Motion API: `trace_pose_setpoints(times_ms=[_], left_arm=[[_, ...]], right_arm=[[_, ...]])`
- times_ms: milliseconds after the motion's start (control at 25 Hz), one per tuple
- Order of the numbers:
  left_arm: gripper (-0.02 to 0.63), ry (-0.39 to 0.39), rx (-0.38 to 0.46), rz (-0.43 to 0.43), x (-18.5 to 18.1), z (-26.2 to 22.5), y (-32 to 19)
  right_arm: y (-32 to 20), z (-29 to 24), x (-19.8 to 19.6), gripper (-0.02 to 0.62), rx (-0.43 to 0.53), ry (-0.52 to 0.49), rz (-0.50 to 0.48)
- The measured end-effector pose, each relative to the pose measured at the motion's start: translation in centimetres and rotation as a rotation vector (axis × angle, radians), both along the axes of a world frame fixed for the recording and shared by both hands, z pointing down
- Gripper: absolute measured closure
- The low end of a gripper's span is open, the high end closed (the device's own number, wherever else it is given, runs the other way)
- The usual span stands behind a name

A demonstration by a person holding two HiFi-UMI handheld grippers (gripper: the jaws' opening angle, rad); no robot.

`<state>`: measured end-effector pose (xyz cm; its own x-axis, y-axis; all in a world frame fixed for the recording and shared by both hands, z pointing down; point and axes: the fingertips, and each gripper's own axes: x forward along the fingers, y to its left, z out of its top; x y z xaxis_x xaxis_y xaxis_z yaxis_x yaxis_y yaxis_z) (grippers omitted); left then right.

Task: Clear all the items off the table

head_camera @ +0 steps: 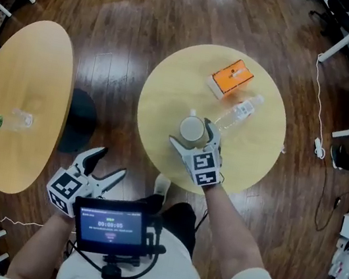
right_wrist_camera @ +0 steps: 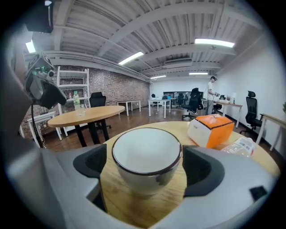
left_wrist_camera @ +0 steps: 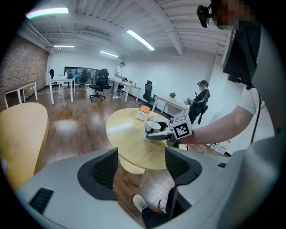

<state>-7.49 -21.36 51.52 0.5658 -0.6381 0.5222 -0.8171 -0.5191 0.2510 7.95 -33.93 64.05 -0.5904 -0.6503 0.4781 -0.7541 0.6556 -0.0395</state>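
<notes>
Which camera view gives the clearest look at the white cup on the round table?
Right gripper view: the white cup fills the centre, upright and empty, between jaws that stand apart. The head view shows it small, from above; the left gripper view shows it tiny and distant.

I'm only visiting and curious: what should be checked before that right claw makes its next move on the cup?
1. Cup between the right claw's jaws: ok.
2. Jaws apart, not pressing the cup: ok.
3. Cup upright on the table: ok.
4. Cup empty: ok.
5. Bottle clear of the right claw: cannot tell, it lies very close.
6. Left claw open, empty, off the table: ok.
</notes>
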Motion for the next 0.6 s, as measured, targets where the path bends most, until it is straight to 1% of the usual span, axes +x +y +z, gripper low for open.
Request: trace_pose_setpoints(times_ms=[120, 200, 280, 360, 400, 440, 600], left_arm=[[0.273, -0.002, -0.01, 0.003, 0.0, 0.4, -0.1], [0.273, 0.002, -0.019, -0.001, -0.2, 0.7, -0.1], [0.273, 0.013, -0.024, -0.012, -0.6, 0.9, -0.1], [0.273, 0.018, -0.02, -0.019, -0.7, 1.0, -0.1], [0.273, 0.018, -0.019, -0.021, -0.7, 1.1, -0.1], [0.273, 0.019, -0.018, -0.023, -0.6, 1.1, 0.0], [0.273, 0.02, -0.021, -0.03, -1.0, 1.0, 0.4]], right_arm=[[-0.5, 1.1, -0.3, 0.057, 0.01, 0.021, -0.002], [-0.7, 1.5, -0.2, 0.082, 0.015, 0.026, 0.015], [-1.1, 1.7, -0.2, 0.087, 0.019, 0.027, 0.031], [-1.3, 1.6, -0.1, 0.112, 0.027, 0.037, 0.034], [-1.4, 1.6, -0.1, 0.154, 0.033, 0.044, 0.032], [-1.4, 1.6, 0.0, 0.173, 0.036, 0.05, 0.031], [-1.3, 1.6, -0.1, 0.179, 0.026, 0.037, 0.039]])
